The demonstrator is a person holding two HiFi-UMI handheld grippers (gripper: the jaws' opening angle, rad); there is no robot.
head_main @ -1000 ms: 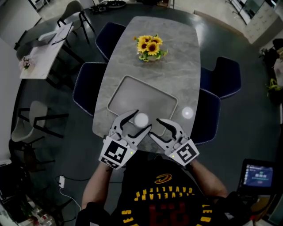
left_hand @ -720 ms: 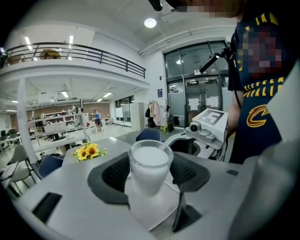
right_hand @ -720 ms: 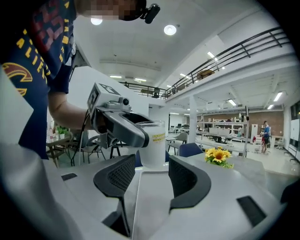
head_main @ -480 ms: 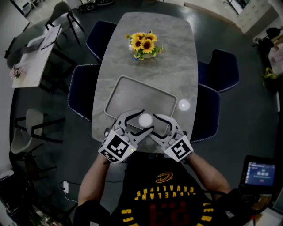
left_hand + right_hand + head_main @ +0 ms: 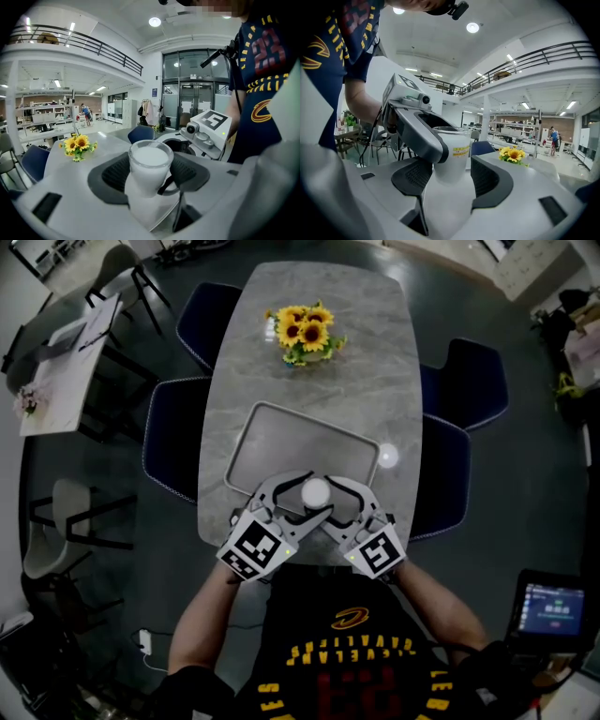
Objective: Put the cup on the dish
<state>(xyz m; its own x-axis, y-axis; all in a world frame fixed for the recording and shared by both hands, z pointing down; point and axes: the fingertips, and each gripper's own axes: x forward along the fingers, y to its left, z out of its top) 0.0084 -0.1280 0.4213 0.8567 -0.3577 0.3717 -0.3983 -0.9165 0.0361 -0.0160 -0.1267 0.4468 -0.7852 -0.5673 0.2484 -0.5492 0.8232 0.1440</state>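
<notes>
A clear cup (image 5: 315, 491) filled with something white hangs over the near edge of the grey tray (image 5: 281, 442). My left gripper (image 5: 307, 497) is shut on the cup (image 5: 150, 159), with a dark pad against each side. My right gripper (image 5: 327, 502) comes in from the right, its jaws are opening, and the same cup (image 5: 453, 152) stands between its pads (image 5: 491, 180). One left finger (image 5: 423, 133) crosses in front of the cup in the right gripper view. The dish (image 5: 387, 457), small, white and round, lies on the table to the right of the tray.
A sunflower bunch (image 5: 302, 329) stands at the far middle of the grey marble table (image 5: 375, 371). Dark blue chairs (image 5: 473, 381) line both long sides. The person's torso is right at the near table edge.
The right gripper has moved left until its jaws reach around the cup held by the left gripper. The cup has shifted slightly right.
</notes>
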